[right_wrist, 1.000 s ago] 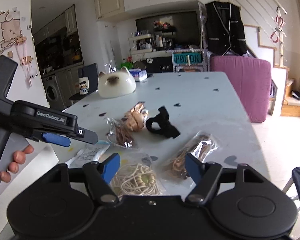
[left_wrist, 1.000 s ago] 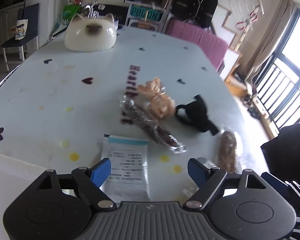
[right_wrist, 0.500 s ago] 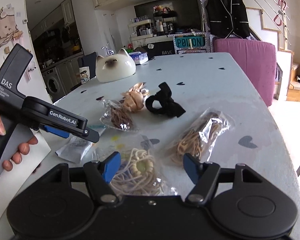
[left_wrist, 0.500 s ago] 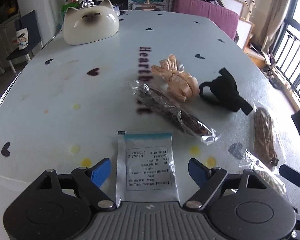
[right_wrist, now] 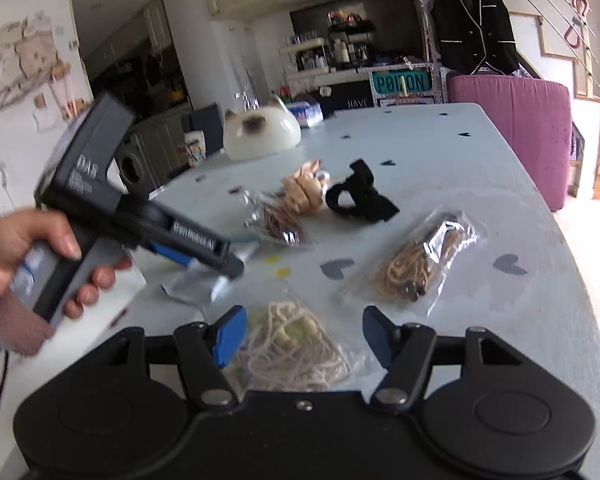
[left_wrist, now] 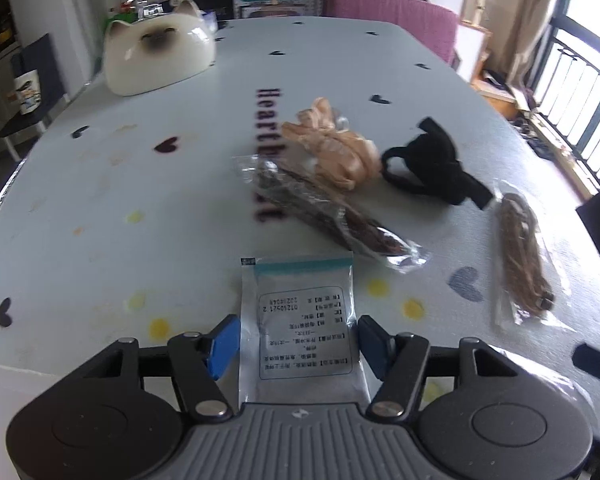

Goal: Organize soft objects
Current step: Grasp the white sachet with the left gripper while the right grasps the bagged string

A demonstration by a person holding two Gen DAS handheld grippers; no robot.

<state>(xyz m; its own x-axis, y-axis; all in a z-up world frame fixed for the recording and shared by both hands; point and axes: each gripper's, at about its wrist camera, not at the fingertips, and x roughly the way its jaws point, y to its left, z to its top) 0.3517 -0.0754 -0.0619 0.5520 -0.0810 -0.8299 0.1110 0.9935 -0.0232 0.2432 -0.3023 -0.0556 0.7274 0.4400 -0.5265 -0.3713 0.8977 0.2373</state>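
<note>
A flat silver sachet (left_wrist: 300,320) with a teal strip lies at the table's near edge, between the open fingers of my left gripper (left_wrist: 298,344); the jaws stand either side of it, not closed. Beyond lie a clear bag of dark cord (left_wrist: 324,216), a peach scrunchie (left_wrist: 332,152), a black scrunchie (left_wrist: 432,168) and a bag of tan cord (left_wrist: 520,256). My right gripper (right_wrist: 304,340) is open over a bag of cream cord (right_wrist: 292,344). The left gripper (right_wrist: 188,240) shows in the right wrist view over the sachet (right_wrist: 196,284).
A white cat-shaped dish (left_wrist: 156,56) stands at the table's far left. The white table (left_wrist: 100,208) has heart prints and yellow spots. A purple chair (right_wrist: 512,128) stands at the far right side. The near table edge runs just below both grippers.
My left gripper has moved forward and down onto the sachet, and its fingers have narrowed around it. My right gripper has come closer over the cream cord bag.
</note>
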